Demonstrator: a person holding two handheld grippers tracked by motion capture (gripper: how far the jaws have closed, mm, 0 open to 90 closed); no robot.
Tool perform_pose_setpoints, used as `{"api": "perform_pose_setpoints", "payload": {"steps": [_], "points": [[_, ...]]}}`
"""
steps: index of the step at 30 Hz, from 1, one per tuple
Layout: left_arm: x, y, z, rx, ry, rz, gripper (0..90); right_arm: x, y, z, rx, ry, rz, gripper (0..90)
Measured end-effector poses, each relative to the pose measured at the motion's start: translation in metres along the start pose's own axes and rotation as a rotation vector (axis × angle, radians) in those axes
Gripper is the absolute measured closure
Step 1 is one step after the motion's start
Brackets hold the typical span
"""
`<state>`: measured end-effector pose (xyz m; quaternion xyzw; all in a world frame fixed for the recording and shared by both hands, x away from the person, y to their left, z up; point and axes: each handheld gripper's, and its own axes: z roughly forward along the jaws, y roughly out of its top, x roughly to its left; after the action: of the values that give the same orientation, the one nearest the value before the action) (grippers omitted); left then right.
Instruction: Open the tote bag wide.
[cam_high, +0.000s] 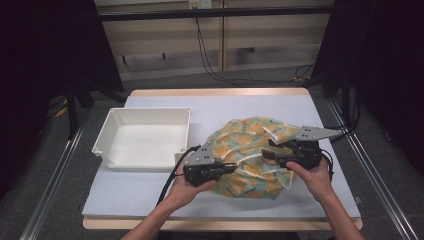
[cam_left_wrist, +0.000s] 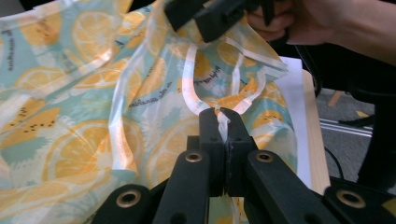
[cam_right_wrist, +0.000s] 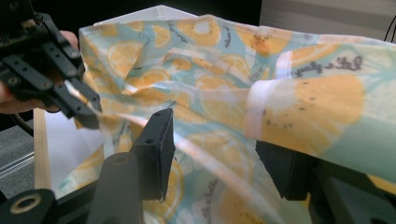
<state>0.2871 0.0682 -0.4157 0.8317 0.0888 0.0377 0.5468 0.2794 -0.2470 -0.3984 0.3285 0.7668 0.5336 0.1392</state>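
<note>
Here, cloth (cam_high: 250, 150) beside tray (cam_high: 145, 137) handled soft, light; left gripper (cam_left_wrist: 223, 122) pinched white trim, right gripper (cam_right_wrist: 219, 149) spread.

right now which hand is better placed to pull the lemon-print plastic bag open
Left. The left gripper is shut on a white strip of the lemon-print plastic bag, so it can likely pull at once. The right gripper has open jaws with the film between them, unclamped, so it must close first.

From my seat, the white bin (cam_high: 142, 136) blocks the 9 o'clock side of the lemon-print bag (cam_high: 252, 160), just beside it. I see bare table (cam_high: 215, 102) at 12 o'clock and a bare strip at 6 o'clock for passing.
</note>
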Motion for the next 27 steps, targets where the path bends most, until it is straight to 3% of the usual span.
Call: {"api": "perform_pose_setpoints", "payload": {"steps": [14,18,27], "points": [[-0.015,-0.001,0.005,0.017,-0.067,0.022,89.4,-0.007,0.006,0.015,0.017,0.002,0.016,44.2],[-0.018,-0.001,0.004,0.021,-0.083,0.028,89.4,-0.009,0.006,0.020,0.042,-0.012,0.009,45.6],[-0.019,-0.003,0.008,0.017,-0.114,0.011,89.4,-0.016,0.004,0.037,0.091,0.021,-0.010,44.7]]}}
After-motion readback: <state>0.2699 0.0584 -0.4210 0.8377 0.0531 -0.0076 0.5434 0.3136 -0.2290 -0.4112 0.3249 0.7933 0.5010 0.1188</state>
